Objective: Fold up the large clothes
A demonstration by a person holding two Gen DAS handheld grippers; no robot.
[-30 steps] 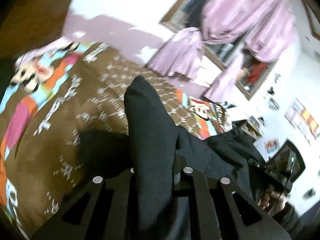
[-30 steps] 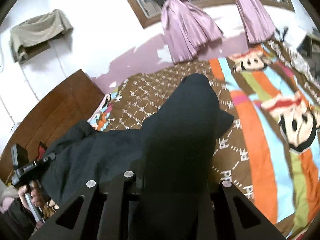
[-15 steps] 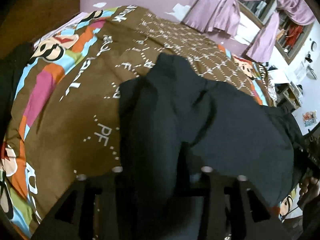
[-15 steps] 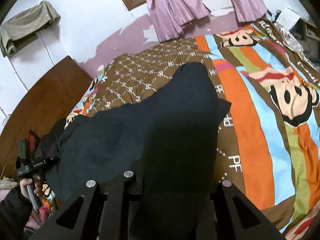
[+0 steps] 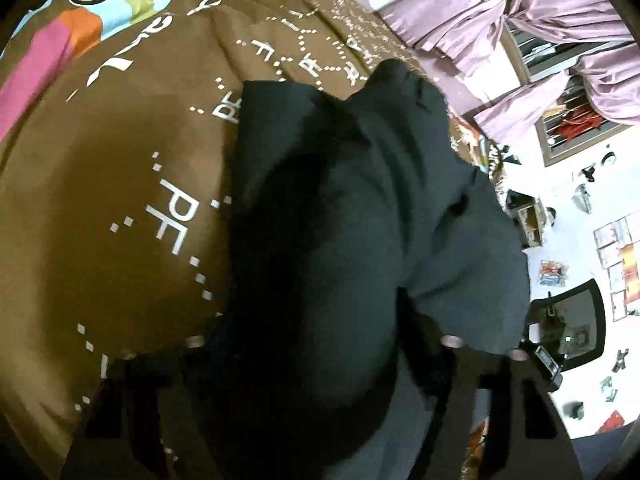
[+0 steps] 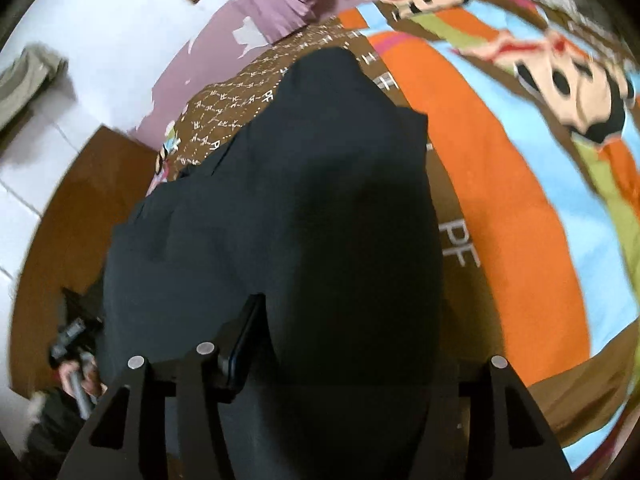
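A large black garment point(image 5: 360, 208) hangs from both grippers and spreads down onto the brown patterned bedspread point(image 5: 120, 184). My left gripper point(image 5: 316, 360) is shut on one edge of the garment, its fingers mostly buried in cloth. My right gripper point(image 6: 344, 344) is shut on the other edge of the garment point(image 6: 304, 200), which drapes forward over the fingers. The far end of the cloth lies on the bed point(image 6: 500, 184). The left hand-held gripper shows at the lower left of the right wrist view point(image 6: 74, 344).
The bed has a colourful cartoon cover. Purple curtains point(image 5: 520, 12) and a window stand beyond it. A wooden headboard point(image 6: 80, 216) lies to the left in the right wrist view. A chair and clutter point(image 5: 568, 332) stand by the white wall.
Both grippers have tipped down and moved closer to the bed. The black garment has spread out wider and lower onto the bedspread.
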